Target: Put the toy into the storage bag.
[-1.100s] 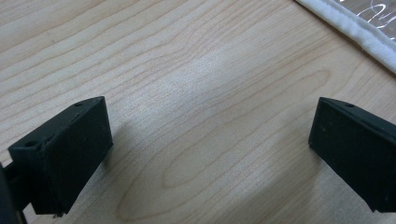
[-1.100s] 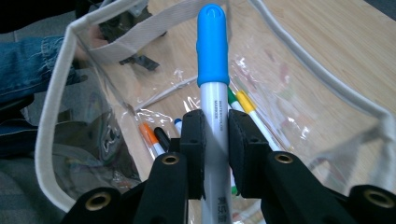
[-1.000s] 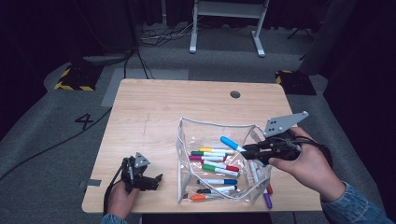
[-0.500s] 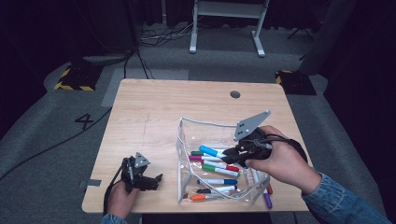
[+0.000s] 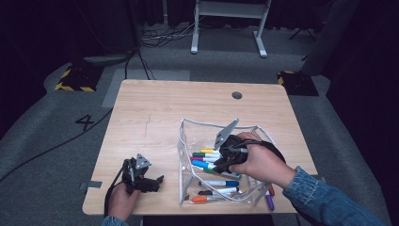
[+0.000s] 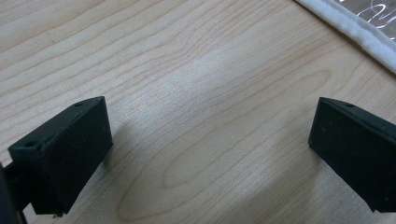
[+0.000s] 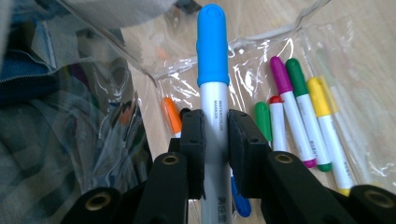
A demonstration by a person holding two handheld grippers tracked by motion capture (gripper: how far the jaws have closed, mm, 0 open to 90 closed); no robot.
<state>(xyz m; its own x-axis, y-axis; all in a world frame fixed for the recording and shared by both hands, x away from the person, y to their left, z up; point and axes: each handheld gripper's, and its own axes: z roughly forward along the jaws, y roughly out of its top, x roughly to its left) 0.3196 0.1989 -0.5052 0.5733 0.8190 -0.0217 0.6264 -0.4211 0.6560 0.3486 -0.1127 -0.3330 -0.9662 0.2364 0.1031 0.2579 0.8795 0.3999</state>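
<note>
While the blue marker (image 7: 213, 70) sits clamped between the right gripper (image 7: 215, 140)'s 2 jaws above the clear pouch (image 5: 183, 141), a good drop means lowering it flat beside the other markers (image 7: 299, 112) before letting go. Its long axis runs along the jaws, cap pointing away. On the table (image 5: 155, 108), the left gripper (image 6: 210, 140) rests with jaws apart, holding nothing.

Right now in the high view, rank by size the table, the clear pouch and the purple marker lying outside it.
1. Table, by far the largest.
2. Clear pouch, covering about a quarter of the tabletop.
3. Purple marker, smallest, partly hidden by the sleeve.
</note>
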